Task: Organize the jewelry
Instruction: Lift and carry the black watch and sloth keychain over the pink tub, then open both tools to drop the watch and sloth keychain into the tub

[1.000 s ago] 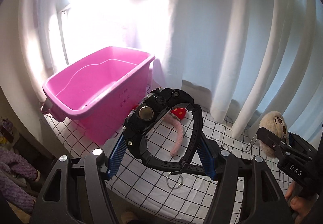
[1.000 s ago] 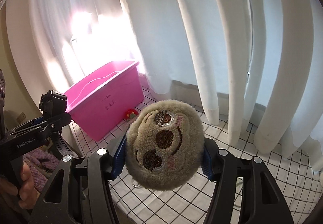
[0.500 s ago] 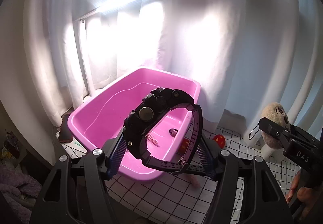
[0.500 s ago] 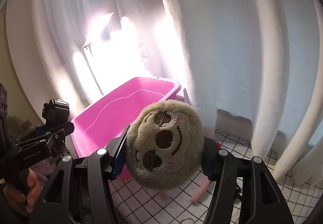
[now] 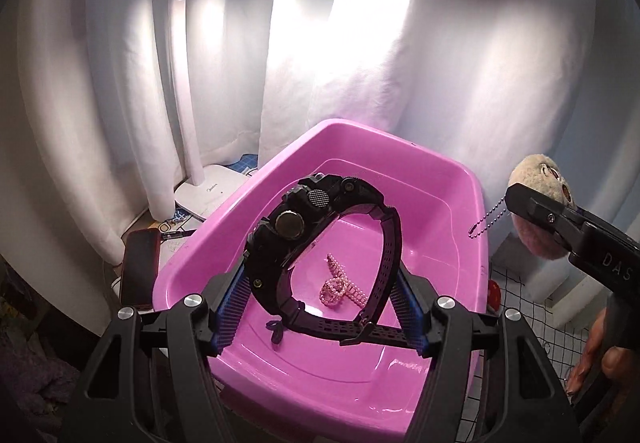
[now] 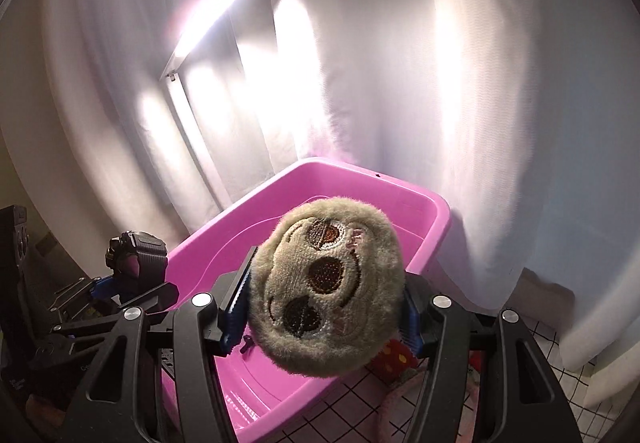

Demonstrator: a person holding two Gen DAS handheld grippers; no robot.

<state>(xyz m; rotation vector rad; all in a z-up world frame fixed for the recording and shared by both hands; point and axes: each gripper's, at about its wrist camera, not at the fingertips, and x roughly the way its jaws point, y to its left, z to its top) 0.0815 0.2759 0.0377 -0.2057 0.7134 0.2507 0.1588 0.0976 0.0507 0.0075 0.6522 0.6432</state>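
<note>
Left gripper point(image 5: 320, 307) clamps black watch point(image 5: 320, 239) above pink bin point(image 5: 452, 179) holding bead bracelet point(image 5: 340, 283).

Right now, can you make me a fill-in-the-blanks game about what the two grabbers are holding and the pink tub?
1. The left gripper holds a black ____ over the pink tub.
2. The right gripper squeezes a fluffy ____ keychain with a stitched face.
3. Lying in the tub already is a pink bead ____.
4. A little ball ____ dangles from the fluffy toy.

Missing words: watch; plush; bracelet; chain
</note>
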